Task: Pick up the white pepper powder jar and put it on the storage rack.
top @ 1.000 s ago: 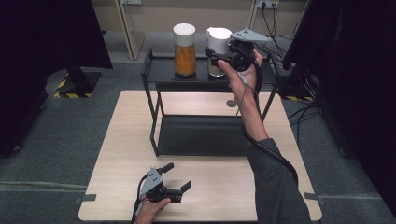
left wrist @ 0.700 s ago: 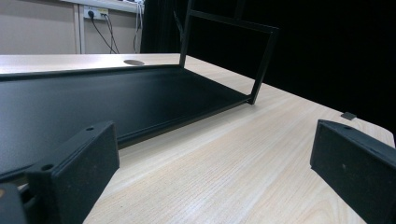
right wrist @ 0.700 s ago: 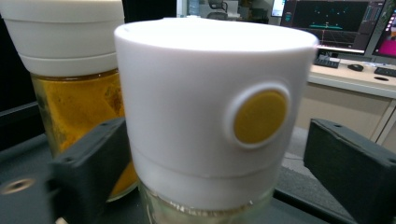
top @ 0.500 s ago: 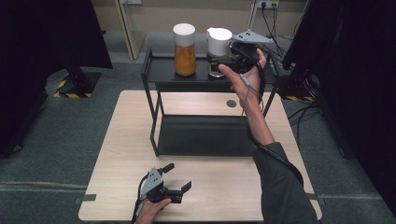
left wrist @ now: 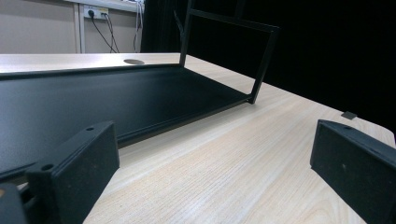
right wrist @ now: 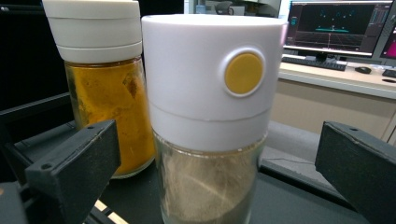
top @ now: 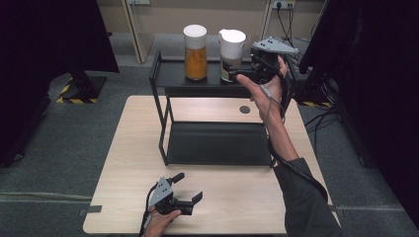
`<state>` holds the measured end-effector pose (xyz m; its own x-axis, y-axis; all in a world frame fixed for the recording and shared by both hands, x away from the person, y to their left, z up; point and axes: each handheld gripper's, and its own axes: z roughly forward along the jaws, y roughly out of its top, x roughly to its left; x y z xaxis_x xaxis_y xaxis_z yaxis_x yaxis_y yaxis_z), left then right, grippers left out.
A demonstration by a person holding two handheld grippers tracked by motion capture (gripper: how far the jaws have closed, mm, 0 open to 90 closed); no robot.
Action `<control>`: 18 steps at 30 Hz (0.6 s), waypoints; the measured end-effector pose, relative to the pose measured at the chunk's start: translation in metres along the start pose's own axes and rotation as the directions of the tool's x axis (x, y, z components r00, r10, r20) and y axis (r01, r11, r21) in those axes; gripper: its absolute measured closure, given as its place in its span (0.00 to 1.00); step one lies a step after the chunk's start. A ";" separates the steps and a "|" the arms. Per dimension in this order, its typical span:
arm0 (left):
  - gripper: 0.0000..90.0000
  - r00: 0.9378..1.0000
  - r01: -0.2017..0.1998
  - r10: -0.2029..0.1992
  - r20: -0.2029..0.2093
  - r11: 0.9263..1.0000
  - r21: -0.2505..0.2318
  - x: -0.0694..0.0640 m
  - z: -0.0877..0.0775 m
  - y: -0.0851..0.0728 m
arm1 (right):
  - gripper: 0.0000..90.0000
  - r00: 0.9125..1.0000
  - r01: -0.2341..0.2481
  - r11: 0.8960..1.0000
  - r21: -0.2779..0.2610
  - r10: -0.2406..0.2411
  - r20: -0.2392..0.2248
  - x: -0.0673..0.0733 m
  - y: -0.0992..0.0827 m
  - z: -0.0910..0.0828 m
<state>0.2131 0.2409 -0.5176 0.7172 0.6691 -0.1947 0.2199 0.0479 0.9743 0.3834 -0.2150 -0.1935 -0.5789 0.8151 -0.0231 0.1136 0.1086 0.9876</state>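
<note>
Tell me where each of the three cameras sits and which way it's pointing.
High view: above the person's side, looking forward and down on the table and black rack; both forearms and grippers show.
Left gripper view: on the left gripper, low over the table, facing the rack's bottom shelf; jaws open.
Right gripper view: on the right gripper, facing the pale-powder jar and orange-powder jar; jaws open.
Shared: high and right gripper views both show the two jars.

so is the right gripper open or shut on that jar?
Open: right gripper jaws stand clear either side of the jar.
</note>
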 end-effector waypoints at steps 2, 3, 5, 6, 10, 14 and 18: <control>0.01 1.000 -0.001 0.001 0.000 1.000 0.001 0.000 0.000 0.000 | 0.00 1.000 -0.007 1.000 -0.005 0.007 -0.006 -0.001 -0.002 -0.003; 0.01 1.000 0.000 0.000 0.000 1.000 0.001 0.000 0.000 0.000 | 0.00 1.000 -0.009 1.000 -0.008 0.009 -0.010 -0.002 -0.003 -0.005; 0.01 1.000 0.000 0.000 0.000 1.000 0.001 0.000 0.000 0.000 | 0.00 0.999 -0.019 1.000 -0.020 0.019 -0.026 -0.004 -0.007 -0.008; 0.01 1.000 -0.001 0.001 0.000 1.000 0.001 0.000 0.000 0.000 | 0.00 0.999 -0.020 1.000 -0.024 0.019 -0.031 -0.005 -0.008 -0.010; 0.01 1.000 -0.001 0.001 0.000 1.000 0.001 0.000 0.000 0.000 | 0.00 0.998 -0.031 0.998 -0.047 0.028 -0.057 -0.007 -0.016 -0.019; 0.01 1.000 -0.002 0.002 -0.002 1.000 0.001 0.000 0.000 0.000 | 0.00 0.996 -0.041 0.997 -0.066 0.035 -0.087 -0.009 -0.024 -0.028; 0.01 1.000 -0.001 0.001 -0.002 1.000 0.001 0.000 0.000 0.000 | 0.00 0.993 -0.035 0.997 -0.076 0.026 -0.112 -0.010 -0.031 -0.036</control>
<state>0.2132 0.2409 -0.5176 0.7163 0.6704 -0.1935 0.2199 0.0463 0.9744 0.3560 -0.2470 -0.2185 -0.6626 0.7487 0.0201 0.0719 0.0369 0.9967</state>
